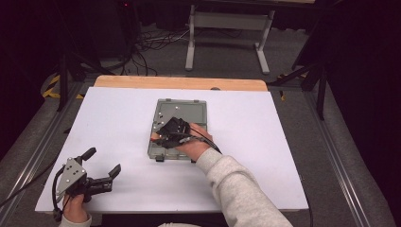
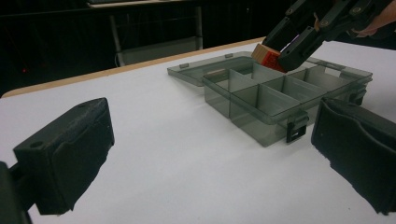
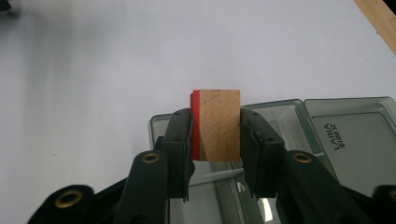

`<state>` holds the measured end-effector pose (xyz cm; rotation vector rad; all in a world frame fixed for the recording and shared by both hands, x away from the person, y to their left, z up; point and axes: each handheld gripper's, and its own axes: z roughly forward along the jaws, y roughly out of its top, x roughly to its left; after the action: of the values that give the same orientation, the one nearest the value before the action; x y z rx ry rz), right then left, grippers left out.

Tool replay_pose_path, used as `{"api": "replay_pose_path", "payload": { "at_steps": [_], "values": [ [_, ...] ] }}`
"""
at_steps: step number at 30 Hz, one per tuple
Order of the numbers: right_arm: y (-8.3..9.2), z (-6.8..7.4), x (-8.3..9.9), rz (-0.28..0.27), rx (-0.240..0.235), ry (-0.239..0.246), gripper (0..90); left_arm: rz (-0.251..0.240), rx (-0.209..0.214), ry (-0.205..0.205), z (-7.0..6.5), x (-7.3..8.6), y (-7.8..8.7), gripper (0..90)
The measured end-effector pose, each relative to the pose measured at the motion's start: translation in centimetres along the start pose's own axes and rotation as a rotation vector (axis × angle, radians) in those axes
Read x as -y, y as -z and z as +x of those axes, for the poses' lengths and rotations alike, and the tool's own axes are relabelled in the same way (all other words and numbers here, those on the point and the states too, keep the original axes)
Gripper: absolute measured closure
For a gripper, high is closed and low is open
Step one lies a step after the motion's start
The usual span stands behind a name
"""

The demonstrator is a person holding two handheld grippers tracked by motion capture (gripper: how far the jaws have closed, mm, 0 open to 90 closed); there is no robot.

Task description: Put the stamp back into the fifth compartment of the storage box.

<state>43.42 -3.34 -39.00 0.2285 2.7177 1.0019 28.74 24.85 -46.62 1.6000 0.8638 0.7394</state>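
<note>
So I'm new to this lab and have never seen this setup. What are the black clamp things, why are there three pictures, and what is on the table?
There is no robot here. A person holds a hand-operated gripper in each hand, and each one carries its own camera.

The high view looks down from above the person. The left gripper rests near the front left corner of the white table, open and holding nothing. The right gripper is over a smoky clear compartment box with its lid folded open.

The left gripper view looks between its own two spread fingers towards the box from the side, with the right gripper above it.

The right gripper view looks along its fingers, which are shut on a small wooden block with one red face, held above the box.
</note>
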Motion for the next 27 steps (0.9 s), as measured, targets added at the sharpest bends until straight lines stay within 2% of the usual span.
{"api": "replay_pose_path", "payload": {
  "at_steps": [9,27],
  "values": [
    [-0.9,-0.5,0.2,0.007,-0.003,-0.008,66.1,0.002,0.003,-0.002,0.0,0.0,0.0,0.2],
    [-2.8,-1.0,0.8,0.059,-0.020,-0.005,66.1,0.005,0.003,-0.003,0.1,0.0,0.1,0.2]
  ]
}}
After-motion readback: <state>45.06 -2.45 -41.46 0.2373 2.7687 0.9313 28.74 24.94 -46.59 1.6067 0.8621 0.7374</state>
